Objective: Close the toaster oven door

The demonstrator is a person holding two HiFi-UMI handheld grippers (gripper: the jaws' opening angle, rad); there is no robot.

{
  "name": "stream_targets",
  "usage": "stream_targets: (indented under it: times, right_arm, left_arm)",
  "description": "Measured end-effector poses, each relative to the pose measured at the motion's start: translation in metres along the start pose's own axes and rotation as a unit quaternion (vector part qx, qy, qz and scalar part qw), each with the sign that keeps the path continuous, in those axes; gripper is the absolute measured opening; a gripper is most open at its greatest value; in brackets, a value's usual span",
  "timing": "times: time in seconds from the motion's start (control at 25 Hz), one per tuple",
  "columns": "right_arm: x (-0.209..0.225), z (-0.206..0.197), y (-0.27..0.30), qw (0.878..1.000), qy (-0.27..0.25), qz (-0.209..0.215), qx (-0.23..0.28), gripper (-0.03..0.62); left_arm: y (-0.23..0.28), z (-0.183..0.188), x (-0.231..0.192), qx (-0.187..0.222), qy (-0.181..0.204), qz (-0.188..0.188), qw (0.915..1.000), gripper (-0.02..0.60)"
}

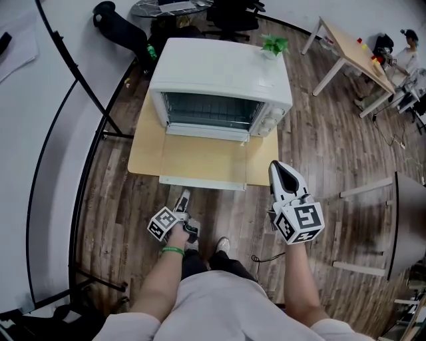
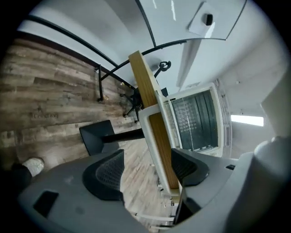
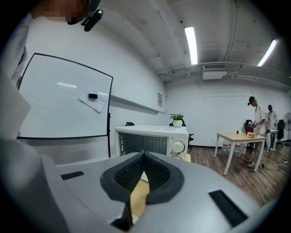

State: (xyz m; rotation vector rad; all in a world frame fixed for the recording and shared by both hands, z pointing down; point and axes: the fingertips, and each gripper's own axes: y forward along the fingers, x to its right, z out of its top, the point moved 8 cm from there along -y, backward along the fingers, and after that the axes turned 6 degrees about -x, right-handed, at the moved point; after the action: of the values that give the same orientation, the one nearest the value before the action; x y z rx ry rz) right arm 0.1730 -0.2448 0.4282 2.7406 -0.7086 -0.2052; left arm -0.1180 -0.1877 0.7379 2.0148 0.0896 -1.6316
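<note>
The white toaster oven (image 1: 219, 73) stands on a small wooden table (image 1: 143, 156), its cavity facing me. Its glass door (image 1: 203, 180) hangs open and lies flat towards me. My left gripper (image 1: 183, 195) is just short of the door's front edge, near its left half, jaws open and empty. In the left gripper view that gripper (image 2: 148, 169) looks along the door's white frame (image 2: 152, 136) to the oven cavity (image 2: 195, 120). My right gripper (image 1: 276, 166) hovers off the door's right corner, shut on nothing. In the right gripper view that gripper (image 3: 143, 170) points at the oven (image 3: 152, 139).
A small potted plant (image 1: 274, 45) sits on the oven's back right corner. A whiteboard stand's black legs (image 1: 86, 93) run along the left. A wooden desk (image 1: 353, 50) stands at the far right, black chairs (image 1: 233, 16) behind the oven. People (image 3: 257, 111) stand far off.
</note>
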Motion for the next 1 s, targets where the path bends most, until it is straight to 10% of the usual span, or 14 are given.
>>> stream_targets:
  times: [0.76,1.0]
  right_arm:
    - [0.01,-0.009,-0.007,0.999,-0.007,-0.027,-0.028,0.0]
    - [0.015,-0.01,-0.012,0.999,-0.004,-0.038,-0.03,0.0]
  left_arm:
    - [0.041,0.0,-0.022,0.024,-0.104,-0.016,0.9942,0.321]
    - [0.047,0.002,-0.012,0.037,-0.095,-0.057,0.9931,0.176]
